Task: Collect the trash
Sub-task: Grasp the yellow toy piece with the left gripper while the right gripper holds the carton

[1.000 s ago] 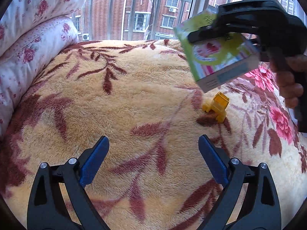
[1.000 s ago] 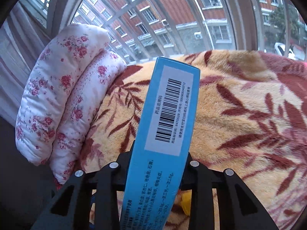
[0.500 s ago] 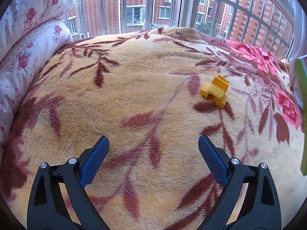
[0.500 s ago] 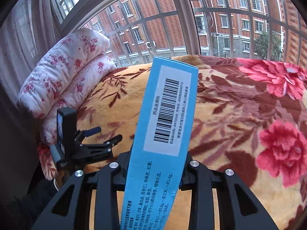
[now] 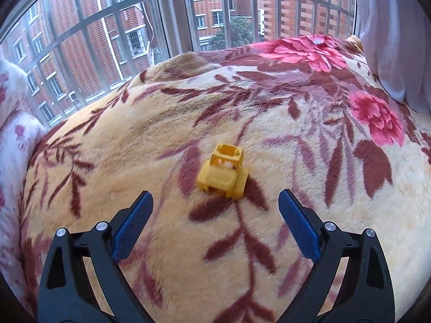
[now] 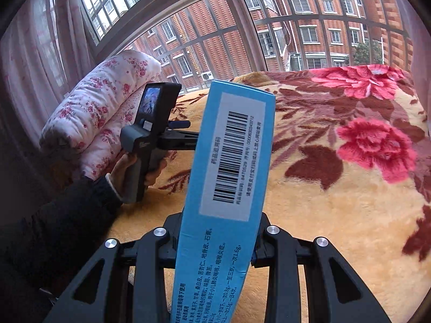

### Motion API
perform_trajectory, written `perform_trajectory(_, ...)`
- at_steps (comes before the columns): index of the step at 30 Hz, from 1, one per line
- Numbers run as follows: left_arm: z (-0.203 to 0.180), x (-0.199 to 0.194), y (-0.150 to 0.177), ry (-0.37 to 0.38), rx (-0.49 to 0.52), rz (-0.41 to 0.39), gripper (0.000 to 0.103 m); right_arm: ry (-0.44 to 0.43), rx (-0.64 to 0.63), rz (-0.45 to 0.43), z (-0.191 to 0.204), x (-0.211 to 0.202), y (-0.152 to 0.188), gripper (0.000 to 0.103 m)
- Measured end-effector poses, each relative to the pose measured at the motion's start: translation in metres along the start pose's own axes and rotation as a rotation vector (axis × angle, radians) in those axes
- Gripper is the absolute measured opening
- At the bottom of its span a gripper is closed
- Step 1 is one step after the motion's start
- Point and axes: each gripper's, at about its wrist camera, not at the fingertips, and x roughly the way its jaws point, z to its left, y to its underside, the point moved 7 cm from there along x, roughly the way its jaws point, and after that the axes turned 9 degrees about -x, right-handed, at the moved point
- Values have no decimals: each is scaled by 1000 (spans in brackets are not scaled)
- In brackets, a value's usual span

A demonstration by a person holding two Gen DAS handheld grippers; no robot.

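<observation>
A small yellow plastic toy truck (image 5: 223, 172) lies on the floral blanket (image 5: 134, 148), just ahead of my left gripper (image 5: 215, 223), which is open and empty with blue pads wide apart. My right gripper (image 6: 215, 245) is shut on a blue medicine box (image 6: 229, 188) with a barcode label, held upright above the bed. The left gripper's body and the hand holding it (image 6: 150, 137) show in the right wrist view, left of the box.
A rolled white quilt with pink flowers (image 6: 102, 102) lies at the bed's left end. Barred windows (image 5: 188, 13) run behind the bed. A pale curtain (image 5: 390, 40) hangs at the far right. The blanket's pink-flower part (image 6: 377, 140) is to the right.
My left gripper has swung right and closer, so the yellow toy now sits centred just ahead of its fingers. My right gripper has pulled back and away with the box.
</observation>
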Motion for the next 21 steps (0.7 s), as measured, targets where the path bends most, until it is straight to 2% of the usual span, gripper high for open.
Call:
perform_trajectory(8, 7, 45, -13, 62, -64, 48, 90, 4, 26, 0, -8, -1, 9, 33)
perform_trajectory(9, 7, 49, -11, 68, -64, 59, 78, -1, 30, 0, -9, 0, 9, 33)
perform_trajectory(11, 7, 52, -8, 54, -47, 55, 71, -1, 35, -4, -10, 1, 9, 33)
perform_trajectory(13, 3, 48, -7, 61, -19, 39, 51, -6, 38, -4, -10, 3, 8, 33)
perform_trajectory(17, -1, 45, -6, 53, 6, 25, 49, -13, 47, -6, -10, 7, 8, 33)
perform_trajectory(21, 2, 40, -6, 64, -26, 29, 48, -14, 46, -7, -8, 7, 10, 33)
